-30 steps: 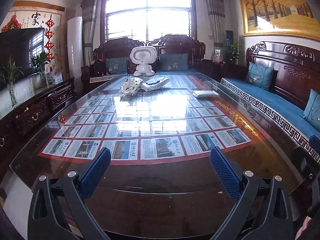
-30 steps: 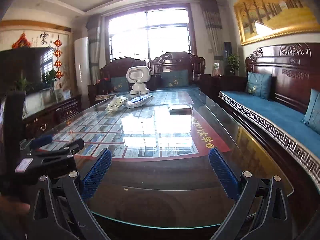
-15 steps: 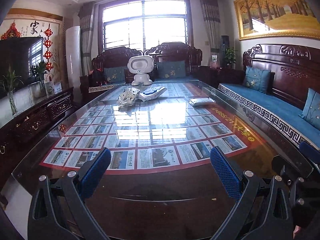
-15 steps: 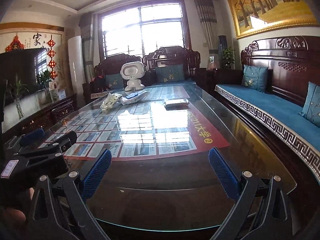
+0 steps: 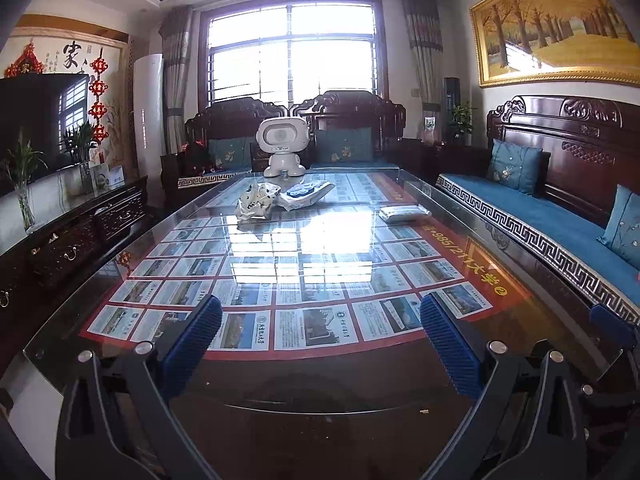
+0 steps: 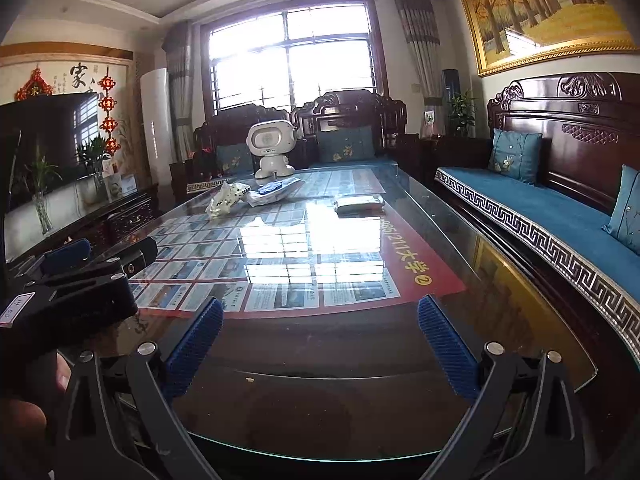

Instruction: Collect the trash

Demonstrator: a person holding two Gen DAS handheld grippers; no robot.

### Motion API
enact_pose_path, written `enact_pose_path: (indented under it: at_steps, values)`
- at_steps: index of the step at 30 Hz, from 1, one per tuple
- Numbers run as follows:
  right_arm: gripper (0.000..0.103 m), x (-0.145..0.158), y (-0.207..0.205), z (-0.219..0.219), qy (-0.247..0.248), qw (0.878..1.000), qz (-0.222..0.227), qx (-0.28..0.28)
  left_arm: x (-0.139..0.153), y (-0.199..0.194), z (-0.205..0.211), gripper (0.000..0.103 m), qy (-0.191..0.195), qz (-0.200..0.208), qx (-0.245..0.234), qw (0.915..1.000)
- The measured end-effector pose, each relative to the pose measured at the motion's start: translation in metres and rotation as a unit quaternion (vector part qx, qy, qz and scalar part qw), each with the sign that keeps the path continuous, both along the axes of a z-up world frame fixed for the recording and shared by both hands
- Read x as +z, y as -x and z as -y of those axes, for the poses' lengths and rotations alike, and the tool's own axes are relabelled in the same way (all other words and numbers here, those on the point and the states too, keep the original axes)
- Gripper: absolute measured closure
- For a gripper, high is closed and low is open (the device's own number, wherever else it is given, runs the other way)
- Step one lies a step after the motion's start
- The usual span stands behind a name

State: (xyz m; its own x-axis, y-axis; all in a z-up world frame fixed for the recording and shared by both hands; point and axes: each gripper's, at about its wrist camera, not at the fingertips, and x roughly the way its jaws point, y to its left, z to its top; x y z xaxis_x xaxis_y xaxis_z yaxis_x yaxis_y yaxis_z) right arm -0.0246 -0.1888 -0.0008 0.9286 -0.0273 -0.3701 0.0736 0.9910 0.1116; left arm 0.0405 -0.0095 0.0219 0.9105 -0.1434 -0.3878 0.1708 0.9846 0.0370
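We hold the left claw (image 5: 320,344) and right claw (image 6: 318,336) wide and empty over the near edge of the glass table (image 5: 320,380). Only the right view shows a thumb (image 6: 60,374). Trash lies far ahead: crumpled bag (image 5: 256,200), wrapper (image 5: 306,194), packet (image 5: 402,213); bare glass between.

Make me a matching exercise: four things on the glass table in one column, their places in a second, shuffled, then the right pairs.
Things
1. toy robot
2. crumpled bag
3. blue-printed wrapper
4. flat packet

Places
A. near the table's right edge, apart from the rest
B. standing at the far end, before the window
C. just right of the crumpled bag
D. left of centre, nearer the camera than the toy robot

Pairs: 1-B, 2-D, 3-C, 4-A
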Motion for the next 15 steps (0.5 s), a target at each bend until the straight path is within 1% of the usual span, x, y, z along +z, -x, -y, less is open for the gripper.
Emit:
enact_pose_path:
  at_steps: [3,9,12,15]
  values:
    - [0.008,0.0,-0.001,0.0,0.001,1.0,-0.001,0.0,0.002,-0.001,0.001,0.004,0.002,-0.001,-0.006,1.0]
    - [0.008,-0.001,-0.003,0.001,-0.003,1.0,-0.005,0.002,0.006,-0.002,0.007,0.004,-0.006,0.008,-0.011,0.9999]
    - [0.008,-0.001,-0.004,0.002,-0.009,1.0,-0.007,0.003,0.006,-0.007,0.009,0.004,-0.011,0.012,-0.002,0.9999]
    - [0.008,-0.001,-0.006,0.005,-0.013,1.0,-0.009,-0.002,0.006,-0.016,0.007,0.004,-0.002,0.004,0.005,1.0]
